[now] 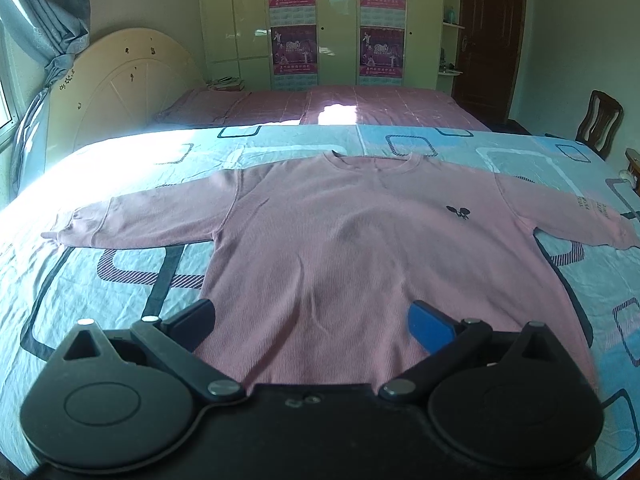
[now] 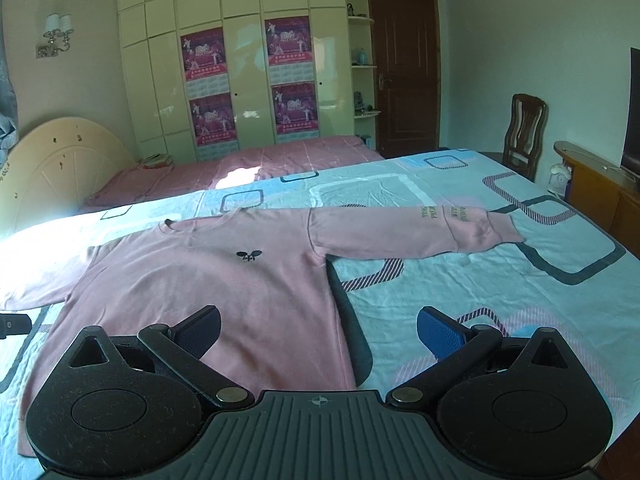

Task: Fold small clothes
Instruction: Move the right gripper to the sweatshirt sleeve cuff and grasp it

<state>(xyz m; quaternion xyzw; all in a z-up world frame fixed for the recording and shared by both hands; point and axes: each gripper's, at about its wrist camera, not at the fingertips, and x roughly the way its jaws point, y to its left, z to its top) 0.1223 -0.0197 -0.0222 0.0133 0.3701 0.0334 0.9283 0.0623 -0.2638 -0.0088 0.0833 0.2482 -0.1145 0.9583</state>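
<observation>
Both grippers stand with their jaws spread wide and hold nothing: our left gripper hovers over the lower middle of the pink sweatshirt, and our right gripper hovers at the hem end, over the garment's right side edge. We judge that this placement puts us at the bottom of the garment, with the whole of it in view, before any fold is begun. The sweatshirt lies flat and face up on the blue patterned bedsheet, its small dark chest emblem showing. Its collar points away from us toward the far bed, and the hem lies nearest our grippers, so the body runs from near to far. Both sleeves are stretched straight out, so the longest line runs sleeve to sleeve, left to right; the right sleeve ends at a printed cuff. No fold is made yet.
</observation>
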